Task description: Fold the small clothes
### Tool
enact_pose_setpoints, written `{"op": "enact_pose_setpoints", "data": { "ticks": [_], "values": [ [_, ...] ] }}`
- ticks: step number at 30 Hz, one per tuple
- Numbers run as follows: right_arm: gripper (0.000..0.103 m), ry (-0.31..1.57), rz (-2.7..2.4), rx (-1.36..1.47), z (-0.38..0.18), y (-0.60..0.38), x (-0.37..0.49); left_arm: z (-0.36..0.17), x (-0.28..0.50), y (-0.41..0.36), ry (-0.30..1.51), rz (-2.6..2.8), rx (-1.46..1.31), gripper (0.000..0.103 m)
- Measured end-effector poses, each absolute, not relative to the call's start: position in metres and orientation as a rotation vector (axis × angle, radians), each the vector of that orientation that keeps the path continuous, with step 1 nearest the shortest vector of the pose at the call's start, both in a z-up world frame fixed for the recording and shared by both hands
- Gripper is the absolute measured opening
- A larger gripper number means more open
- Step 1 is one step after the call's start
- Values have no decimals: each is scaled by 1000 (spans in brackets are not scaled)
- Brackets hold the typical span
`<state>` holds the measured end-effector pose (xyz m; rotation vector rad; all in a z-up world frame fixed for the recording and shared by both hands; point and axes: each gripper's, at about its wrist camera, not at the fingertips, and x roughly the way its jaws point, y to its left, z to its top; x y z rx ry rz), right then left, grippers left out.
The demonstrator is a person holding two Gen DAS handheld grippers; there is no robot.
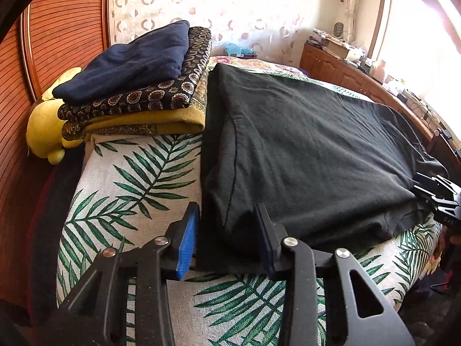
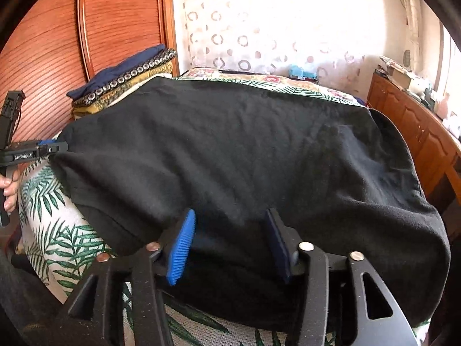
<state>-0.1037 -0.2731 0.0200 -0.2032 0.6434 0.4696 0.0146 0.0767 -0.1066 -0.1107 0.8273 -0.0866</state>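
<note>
Both grippers, left (image 1: 227, 225) and right (image 2: 230, 230), spread, straddling black garment (image 1: 302, 150) near edge; long axis left-right.

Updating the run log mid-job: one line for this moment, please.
left tool: open, at near edge of black garment | right tool: open, over same garment | garment: spread on leaf-print cover

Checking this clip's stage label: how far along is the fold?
Done: a stack of folded cloths sits at the far left of the leaf-print bed cover.
In hand: the black cotton garment lies spread flat. The left gripper and right gripper are open at its near edge, jaws apart around the fabric.
Left: no fold shows in it yet, so the folding and stacking.
</note>
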Motion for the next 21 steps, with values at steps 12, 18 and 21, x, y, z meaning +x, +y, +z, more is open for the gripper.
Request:
{"op": "enact_pose_setpoints", "data": {
  "ticks": [12,18,21],
  "values": [
    [69,679,470,-183,26,-288,-100,-56,15,52,687,-272,-155,7],
    [69,667,442,-162,32,-304,-106,-19,30,5,614,-396,-93,6],
    [69,658,408,-142,35,-317,-110,-9,43,-21,591,-452,-58,6]
  ]
}}
